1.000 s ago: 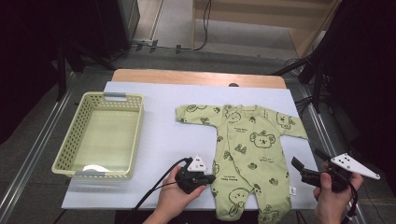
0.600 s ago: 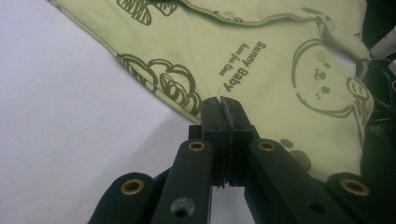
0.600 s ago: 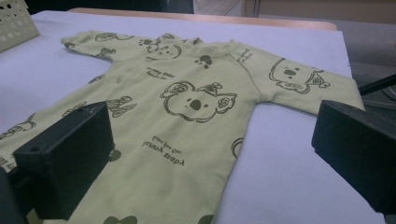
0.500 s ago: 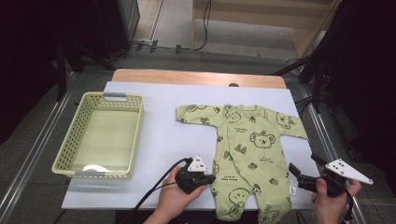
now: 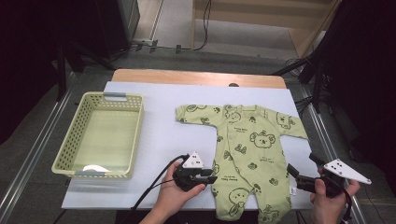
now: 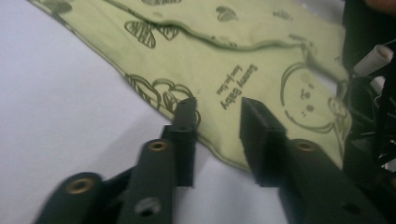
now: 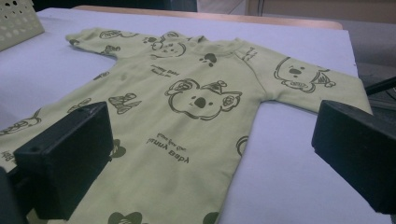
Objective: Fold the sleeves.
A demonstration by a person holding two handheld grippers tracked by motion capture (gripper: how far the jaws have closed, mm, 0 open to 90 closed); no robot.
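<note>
A light green baby onesie (image 5: 247, 144) with koala prints lies flat on the white mat, sleeves spread and legs toward the front edge. My left gripper (image 5: 208, 178) sits at the onesie's left leg edge, pointing right. In the left gripper view its jaws have just been opening and the gripper (image 6: 218, 105) is open, with the hem of the onesie (image 6: 243, 51) under the gap and no pad pressing on it. My right gripper (image 5: 303, 165) is wide open low at the garment's right side. In the right gripper view the gripper (image 7: 210, 140) frames the onesie (image 7: 187, 70).
A pale green slatted basket (image 5: 112, 96) stands on the mat's left, with something small and white in its near corner; its corner also appears in the right gripper view (image 7: 14, 18). The white mat (image 5: 163, 126) covers a wooden table (image 5: 196, 77). Metal rails flank the table.
The right gripper has drifted slightly toward the table's front edge. The left hand has stayed where it was, and the onesie lies as before.
</note>
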